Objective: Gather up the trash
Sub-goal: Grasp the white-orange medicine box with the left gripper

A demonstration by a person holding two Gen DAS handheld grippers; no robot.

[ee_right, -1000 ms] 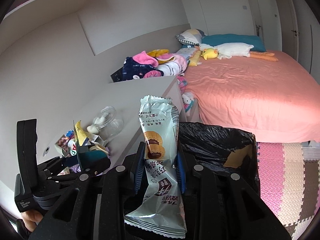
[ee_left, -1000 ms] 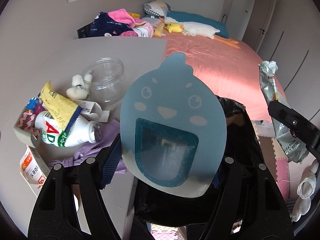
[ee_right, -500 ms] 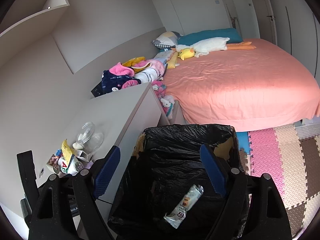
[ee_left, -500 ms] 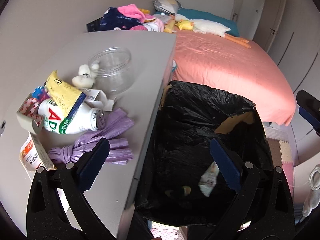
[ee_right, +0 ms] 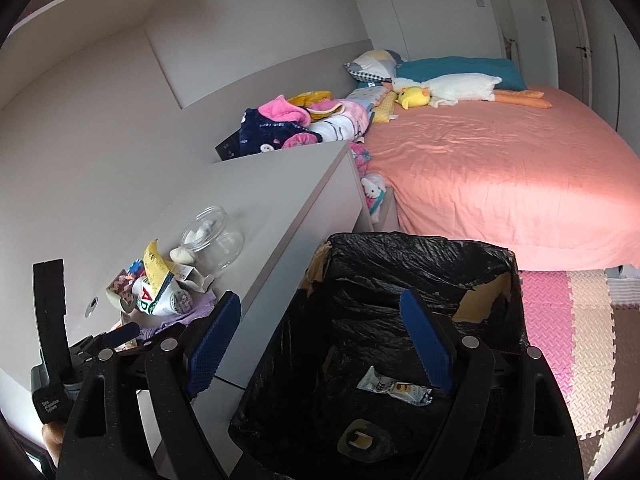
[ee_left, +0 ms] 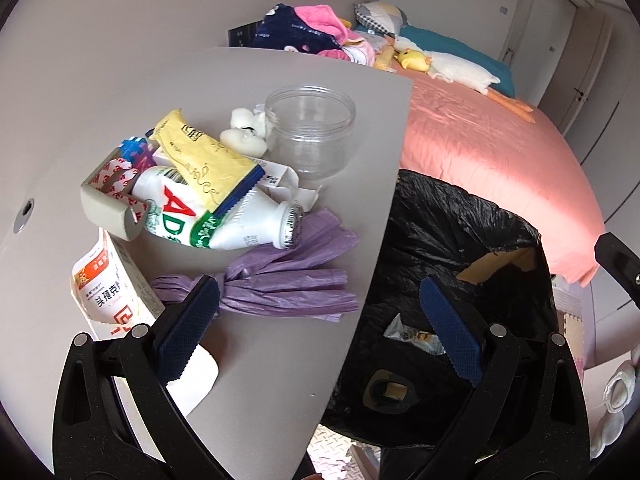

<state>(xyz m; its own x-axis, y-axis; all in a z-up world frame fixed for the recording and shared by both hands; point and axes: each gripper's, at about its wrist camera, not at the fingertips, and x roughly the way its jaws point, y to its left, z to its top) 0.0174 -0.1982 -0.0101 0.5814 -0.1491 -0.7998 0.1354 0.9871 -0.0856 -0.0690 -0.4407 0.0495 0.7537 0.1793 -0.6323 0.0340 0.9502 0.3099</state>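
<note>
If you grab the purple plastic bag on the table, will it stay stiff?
Probably not. The purple plastic bag looks thin and crumpled, so it would likely droop and feel light. Its wrinkly film may slip when pinched.

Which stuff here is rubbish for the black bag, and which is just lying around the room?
For the job:
- black bin bag
- snack wrapper, already inside
- white bottle
- yellow packet
- purple plastic bag

Just lying about:
- duck plush
- pile of clothes
- pink bed
</note>
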